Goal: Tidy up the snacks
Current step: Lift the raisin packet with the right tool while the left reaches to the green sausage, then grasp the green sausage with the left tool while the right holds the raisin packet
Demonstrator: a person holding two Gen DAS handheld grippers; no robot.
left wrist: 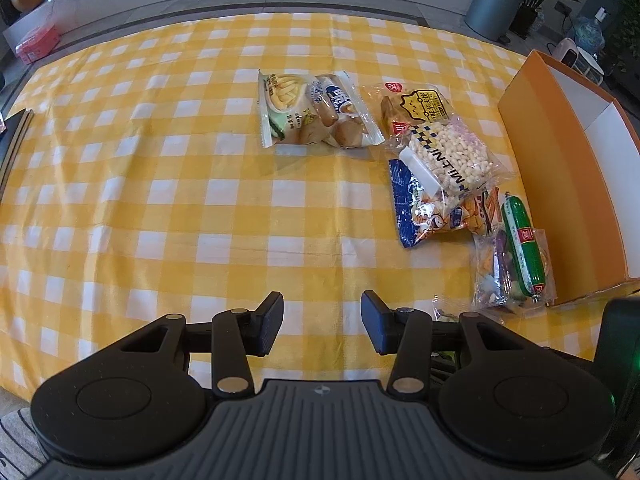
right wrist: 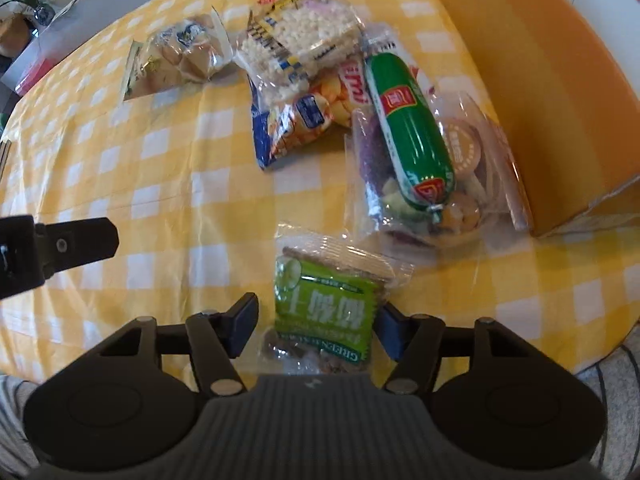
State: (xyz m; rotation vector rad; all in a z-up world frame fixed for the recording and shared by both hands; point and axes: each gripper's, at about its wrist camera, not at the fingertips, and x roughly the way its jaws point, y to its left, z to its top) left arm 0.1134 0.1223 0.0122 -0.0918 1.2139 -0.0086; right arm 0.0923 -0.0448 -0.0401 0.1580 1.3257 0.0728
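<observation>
The left claw (left wrist: 322, 326) hangs over bare yellow-checked cloth on the counter (left wrist: 160, 200), its jaws partly apart with nothing between them. Ahead of it and to its right lies a cluster of snacks: a bag of small buns (left wrist: 344, 114) overlapping a fries packet (left wrist: 280, 110), then a clear pack of puffed rice cake (left wrist: 450, 156) on a blue snack bag (left wrist: 416, 212). Further right, a green sausage (left wrist: 522, 240) rests on a clear bag of mixed sweets (left wrist: 494, 276), just beside the orange box (left wrist: 536, 152).

The right claw (right wrist: 316, 328) stands spread, a green cracker packet (right wrist: 326, 306) lying on the cloth between its fingers; the left pad is clear of it, the right one hidden behind the wrapper's edge.
</observation>
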